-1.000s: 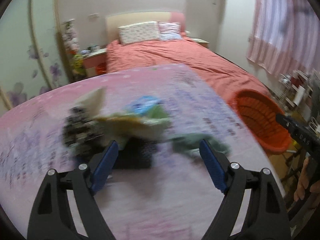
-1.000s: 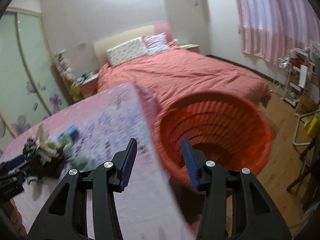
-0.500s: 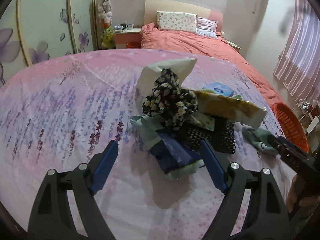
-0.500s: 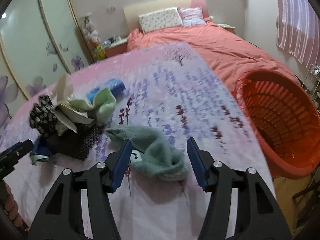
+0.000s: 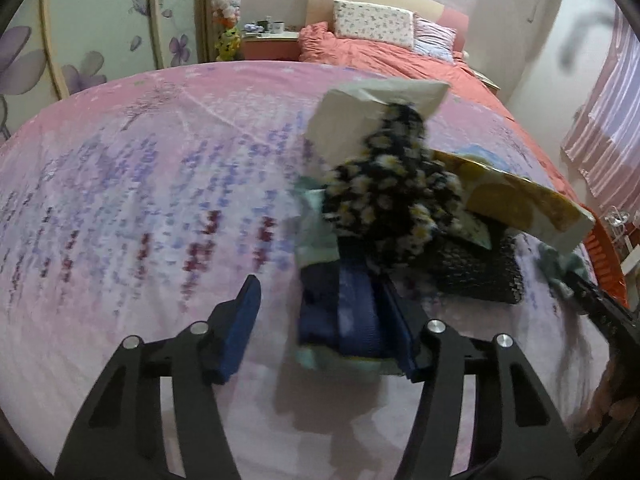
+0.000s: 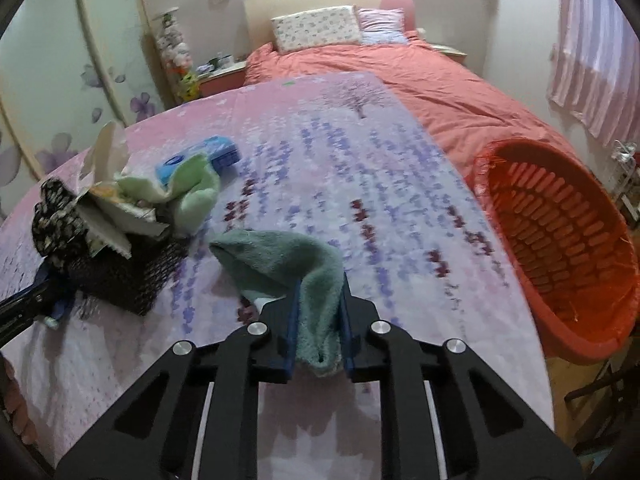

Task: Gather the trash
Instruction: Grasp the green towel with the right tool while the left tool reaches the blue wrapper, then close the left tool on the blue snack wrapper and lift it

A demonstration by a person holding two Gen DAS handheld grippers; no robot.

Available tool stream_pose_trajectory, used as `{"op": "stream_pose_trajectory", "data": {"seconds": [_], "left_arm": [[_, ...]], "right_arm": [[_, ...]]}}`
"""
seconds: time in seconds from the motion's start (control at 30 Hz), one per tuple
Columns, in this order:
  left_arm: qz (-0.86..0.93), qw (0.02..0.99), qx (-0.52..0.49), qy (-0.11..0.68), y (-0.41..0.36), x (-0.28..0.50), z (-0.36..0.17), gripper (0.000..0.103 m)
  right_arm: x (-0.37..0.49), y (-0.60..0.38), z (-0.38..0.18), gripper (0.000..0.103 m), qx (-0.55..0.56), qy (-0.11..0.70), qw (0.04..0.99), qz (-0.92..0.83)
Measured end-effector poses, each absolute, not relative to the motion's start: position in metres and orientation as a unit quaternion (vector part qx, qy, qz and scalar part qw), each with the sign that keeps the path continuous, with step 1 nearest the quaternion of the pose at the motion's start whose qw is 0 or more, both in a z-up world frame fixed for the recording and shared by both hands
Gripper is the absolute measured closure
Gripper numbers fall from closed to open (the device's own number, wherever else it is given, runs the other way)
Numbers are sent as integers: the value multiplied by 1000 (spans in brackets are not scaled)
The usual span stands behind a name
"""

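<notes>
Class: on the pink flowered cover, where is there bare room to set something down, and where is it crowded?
Free: the wide stretch of cover between the clutter pile and the orange basket, beyond the green sock. Also left of the pile in the left view. Crowded: around the pile itself.

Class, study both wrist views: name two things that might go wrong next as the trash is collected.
1. The right hand-held gripper, closing, pinches only one end of the fuzzy teal sock; the loose rest may slip out before reaching the orange plastic basket.
2. The left hand-held gripper, closing, has the dark blue packet off-centre against one finger, so the piled yellow box may topple.
</notes>
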State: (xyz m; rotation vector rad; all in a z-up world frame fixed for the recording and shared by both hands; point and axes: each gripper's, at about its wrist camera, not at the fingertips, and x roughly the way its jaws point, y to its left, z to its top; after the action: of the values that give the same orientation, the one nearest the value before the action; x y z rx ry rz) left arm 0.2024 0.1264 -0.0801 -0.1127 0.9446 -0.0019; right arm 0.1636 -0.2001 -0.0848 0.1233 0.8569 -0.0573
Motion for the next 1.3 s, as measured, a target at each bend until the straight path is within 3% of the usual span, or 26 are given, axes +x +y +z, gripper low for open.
{"op": "stream_pose_trajectory", "data": {"seconds": [0.8, 1.2, 1.23, 1.3], "left_arm": [[20, 899, -30, 437, 154, 210, -90, 41], [-28, 907, 139, 397, 130, 232, -72, 33], [-32, 905, 150, 398, 126, 235, -74, 34], [-35, 899, 159, 405, 119, 242, -77, 50]], "right_arm": [[170, -216, -91, 84, 90, 421, 902, -37], [170, -217, -91, 83, 94, 421, 901, -34], [170, -217, -91, 83, 95, 421, 901, -33], [169, -217, -91, 83, 94, 421, 901, -34]]}}
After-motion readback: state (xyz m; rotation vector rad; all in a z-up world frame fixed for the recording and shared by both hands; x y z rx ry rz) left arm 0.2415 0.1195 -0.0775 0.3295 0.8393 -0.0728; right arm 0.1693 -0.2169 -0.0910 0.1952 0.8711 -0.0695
